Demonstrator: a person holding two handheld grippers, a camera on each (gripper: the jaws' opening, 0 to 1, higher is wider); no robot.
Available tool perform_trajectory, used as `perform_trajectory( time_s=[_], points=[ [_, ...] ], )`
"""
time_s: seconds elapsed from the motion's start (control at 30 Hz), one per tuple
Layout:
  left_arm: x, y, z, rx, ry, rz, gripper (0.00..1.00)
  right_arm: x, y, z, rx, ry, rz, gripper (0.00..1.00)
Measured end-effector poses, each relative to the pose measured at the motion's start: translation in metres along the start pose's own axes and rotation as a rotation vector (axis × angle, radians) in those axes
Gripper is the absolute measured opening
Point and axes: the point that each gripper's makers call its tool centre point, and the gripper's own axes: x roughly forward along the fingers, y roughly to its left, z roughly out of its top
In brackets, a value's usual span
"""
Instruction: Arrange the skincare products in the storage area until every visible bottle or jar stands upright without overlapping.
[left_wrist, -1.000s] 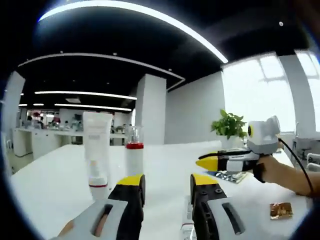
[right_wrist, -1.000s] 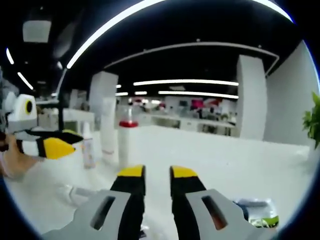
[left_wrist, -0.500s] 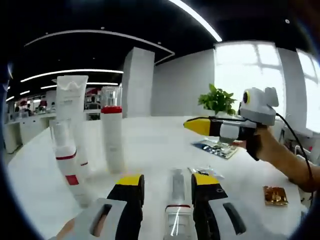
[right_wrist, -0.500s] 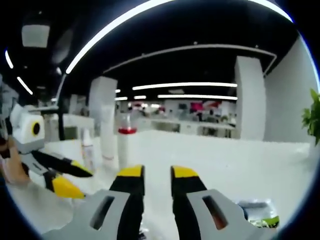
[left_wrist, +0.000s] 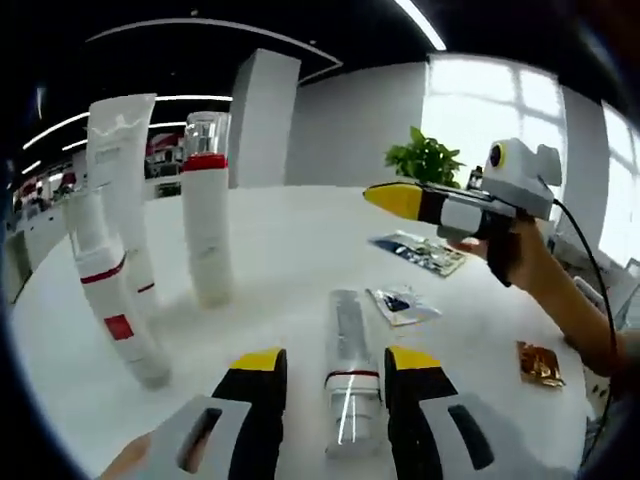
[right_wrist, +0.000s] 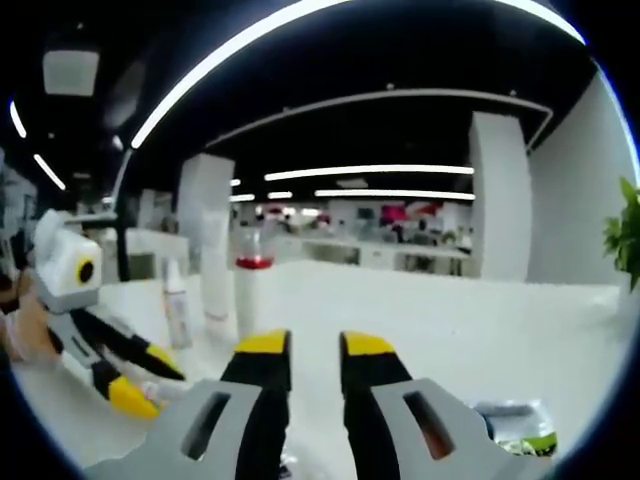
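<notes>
Yellow tips mark the left claw (left_wrist: 333, 368), whose jaws stand apart on either side of a clear bottle (left_wrist: 347, 372) lying flat on the white bench (left_wrist: 290, 250), not touching it as far as can be seen. That bottle has a thin red band and a transparent cap end pointing toward the camera; what it holds cannot be made out. Just beyond it lies a small clear sachet (left_wrist: 400, 303), and farther off a printed flat pack (left_wrist: 418, 251); a brown sachet (left_wrist: 541, 363) sits well apart to the right. On the left, three products stand: a white bottle (left_wrist: 206, 223) with a red collar and clear cap, upright; a tall white tube (left_wrist: 124, 180); and a slim white bottle with red band (left_wrist: 112, 305) that looks tilted, though the fisheye may account for that. The right claw (left_wrist: 392, 198) is in a hand (left_wrist: 508, 260) above the flat pack, its yellow tip seemingly closed; in the right gripper view its own jaws (right_wrist: 303, 346) stand slightly apart with nothing between them, facing the red-collared bottle (right_wrist: 251, 294).
</notes>
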Motion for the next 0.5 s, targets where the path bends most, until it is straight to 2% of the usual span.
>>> perform_trajectory(
  time_s=[0.07,0.23,0.33,0.4,0.5],
  points=[
    [-0.002,-0.002,-0.003,0.029,0.019,-0.001,0.4,0.0,0.0,0.0,0.0,0.002,0.0,0.17],
    [-0.008,-0.004,-0.001,0.037,0.021,0.007,0.4,0.001,-0.001,0.0,-0.001,0.003,-0.002,0.17],
    [-0.012,-0.005,-0.011,0.059,0.07,-0.003,0.38,0.001,0.0,-0.001,-0.001,0.008,-0.002,0.17],
    [-0.012,-0.009,-0.013,0.027,0.076,-0.034,0.3,0.002,0.0,-0.002,0.001,0.012,0.001,0.17],
    [-0.01,-0.005,-0.014,0.013,0.077,-0.027,0.3,0.003,0.0,-0.004,-0.004,0.019,0.001,0.17]
  ],
)
